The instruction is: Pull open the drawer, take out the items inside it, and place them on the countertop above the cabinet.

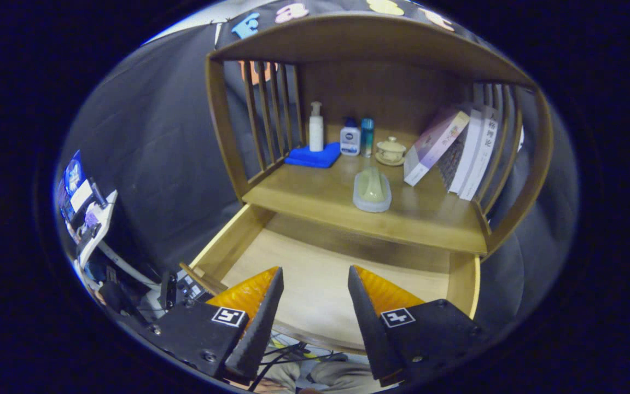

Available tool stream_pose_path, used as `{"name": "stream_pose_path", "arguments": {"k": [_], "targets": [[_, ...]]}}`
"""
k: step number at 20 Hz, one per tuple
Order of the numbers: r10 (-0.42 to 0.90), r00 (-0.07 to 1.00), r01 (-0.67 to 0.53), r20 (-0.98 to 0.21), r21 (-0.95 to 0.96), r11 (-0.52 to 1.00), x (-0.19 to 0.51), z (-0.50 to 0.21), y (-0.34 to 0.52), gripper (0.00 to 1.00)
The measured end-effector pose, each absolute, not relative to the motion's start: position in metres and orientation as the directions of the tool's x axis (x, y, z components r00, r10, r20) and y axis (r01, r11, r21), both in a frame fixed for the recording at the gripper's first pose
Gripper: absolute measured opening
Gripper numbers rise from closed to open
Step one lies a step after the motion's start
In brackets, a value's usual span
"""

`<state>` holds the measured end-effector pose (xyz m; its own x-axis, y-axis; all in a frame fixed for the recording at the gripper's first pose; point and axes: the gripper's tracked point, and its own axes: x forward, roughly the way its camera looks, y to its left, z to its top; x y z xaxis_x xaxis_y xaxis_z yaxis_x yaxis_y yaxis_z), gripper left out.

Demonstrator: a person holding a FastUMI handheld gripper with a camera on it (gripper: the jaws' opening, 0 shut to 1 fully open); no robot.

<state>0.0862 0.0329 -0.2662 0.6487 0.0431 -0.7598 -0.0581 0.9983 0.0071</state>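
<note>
The wooden drawer (460,279) stands pulled out under the cabinet, and its pale floor shows bare beyond my fingers. On the countertop (424,216) above it lies a pale green oblong item on a white base (372,189), near the front edge. My gripper (315,276) hovers over the drawer's front part, open, with nothing between its orange-and-black fingers (263,306).
At the back of the countertop stand a white pump bottle (316,127) on a blue cloth (313,156), two small bottles (357,137) and a lidded cup (390,150). Books (457,148) lean at the right. Slatted side walls and a top shelf enclose the space. Cables hang below.
</note>
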Motion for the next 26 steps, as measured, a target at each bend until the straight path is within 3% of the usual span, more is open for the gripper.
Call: {"name": "stream_pose_path", "arguments": {"k": [4, 11, 20, 26], "targets": [[-0.003, 0.750, -0.041, -0.662, -0.050, 0.998, 0.059, -0.250, 0.044, 0.84], [-0.005, 0.839, 0.002, -0.544, -0.006, 1.000, 0.014, -0.275, 0.074, 0.86], [-0.193, 0.866, 0.161, -0.462, -0.108, 0.981, -0.020, -0.357, 0.043, 0.86], [-0.228, 0.820, 0.216, -0.524, -0.086, 0.973, -0.023, -0.417, 0.037, 0.86]]}}
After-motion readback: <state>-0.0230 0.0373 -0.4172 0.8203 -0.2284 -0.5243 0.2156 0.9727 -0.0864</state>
